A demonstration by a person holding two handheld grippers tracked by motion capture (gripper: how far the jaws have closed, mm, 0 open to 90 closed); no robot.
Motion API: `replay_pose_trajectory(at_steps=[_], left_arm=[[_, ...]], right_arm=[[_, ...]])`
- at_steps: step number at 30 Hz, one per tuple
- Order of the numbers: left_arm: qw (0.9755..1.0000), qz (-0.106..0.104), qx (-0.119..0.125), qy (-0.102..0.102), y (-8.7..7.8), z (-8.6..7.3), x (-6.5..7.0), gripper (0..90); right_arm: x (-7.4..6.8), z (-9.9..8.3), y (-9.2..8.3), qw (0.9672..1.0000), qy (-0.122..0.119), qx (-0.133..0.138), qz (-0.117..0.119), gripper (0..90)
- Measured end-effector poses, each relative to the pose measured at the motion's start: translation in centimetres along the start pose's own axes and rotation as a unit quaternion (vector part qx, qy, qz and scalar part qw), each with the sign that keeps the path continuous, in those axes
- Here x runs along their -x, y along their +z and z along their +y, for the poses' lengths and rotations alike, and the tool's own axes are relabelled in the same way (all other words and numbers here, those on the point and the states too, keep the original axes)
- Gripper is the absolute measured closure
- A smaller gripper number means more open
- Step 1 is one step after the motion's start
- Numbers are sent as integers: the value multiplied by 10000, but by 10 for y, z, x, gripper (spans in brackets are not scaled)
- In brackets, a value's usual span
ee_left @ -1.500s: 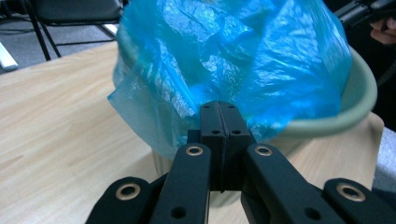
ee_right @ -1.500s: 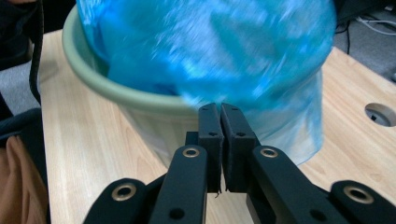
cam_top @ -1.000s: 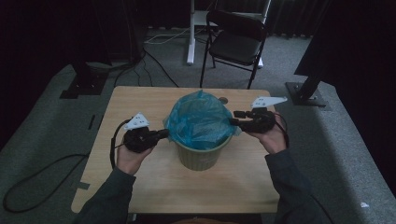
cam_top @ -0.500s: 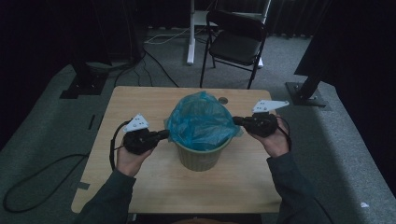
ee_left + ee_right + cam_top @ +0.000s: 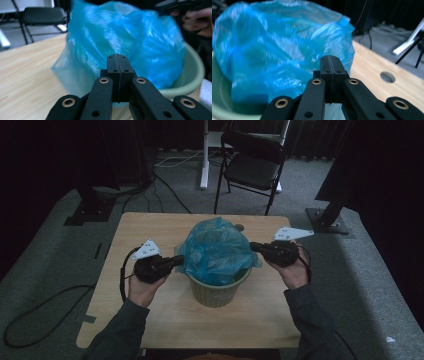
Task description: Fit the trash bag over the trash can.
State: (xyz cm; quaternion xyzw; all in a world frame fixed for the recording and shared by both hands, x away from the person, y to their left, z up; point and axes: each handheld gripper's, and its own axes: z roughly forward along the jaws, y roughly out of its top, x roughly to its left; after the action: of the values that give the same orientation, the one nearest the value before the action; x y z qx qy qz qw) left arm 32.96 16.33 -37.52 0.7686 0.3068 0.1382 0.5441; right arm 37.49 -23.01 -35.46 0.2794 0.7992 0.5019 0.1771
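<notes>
A pale green bin (image 5: 215, 292) stands mid-table with a crumpled blue plastic bag (image 5: 215, 250) billowing out of its top. My left gripper (image 5: 179, 260) reaches the bag's left side, and its jaws are pressed together at the film (image 5: 117, 57). My right gripper (image 5: 253, 246) meets the bag's right edge, jaws likewise shut (image 5: 329, 58) with blue film trailing beneath them. In the left gripper view the bin's rim (image 5: 192, 75) curves at the right behind the bag (image 5: 130, 42). In the right gripper view the bag (image 5: 274, 50) rises from the bin's rim (image 5: 219, 100).
The wooden table (image 5: 150, 230) has a small round hole (image 5: 387, 76) behind the bin. A black folding chair (image 5: 252, 165) and a white stand leg (image 5: 204, 165) are on the carpet beyond. Cables trail across the floor at the left.
The right gripper's jaws have closed at the bag's right edge. The bag's top has shifted shape slightly. Both hands stay where they were.
</notes>
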Motion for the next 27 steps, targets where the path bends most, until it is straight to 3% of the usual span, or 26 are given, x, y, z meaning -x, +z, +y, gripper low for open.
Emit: replay_pose_trajectory(at_steps=[3,6,9,13,15,20,21,27], left_arm=[[9994,-185,69,292,2,0,10,898],[9987,-257,2,433,1,-3,15,898],[9986,-282,-107,429,-1,-9,16,899],[9989,-261,-191,347,-10,-18,16,898],[9989,-294,-243,275,-13,-23,16,899],[9979,-357,-473,243,-10,-34,18,899],[9977,-382,-508,245,-7,-35,18,899],[9953,-498,-751,353,8,-40,23,899]], right_arm=[[-2,-1,-5,9995,-35,296,-66,900],[-4,-3,-14,9983,-224,535,99,900],[-7,-6,-19,9983,-356,327,336,900],[-13,-19,-18,9965,-527,-283,578,900],[-15,-26,-16,9951,-490,-495,705,900],[-14,-36,-17,9934,-334,-600,920,900],[-14,-39,-18,9911,-275,-709,1092,900],[-22,-49,-1,9832,-344,-1144,1381,900]])
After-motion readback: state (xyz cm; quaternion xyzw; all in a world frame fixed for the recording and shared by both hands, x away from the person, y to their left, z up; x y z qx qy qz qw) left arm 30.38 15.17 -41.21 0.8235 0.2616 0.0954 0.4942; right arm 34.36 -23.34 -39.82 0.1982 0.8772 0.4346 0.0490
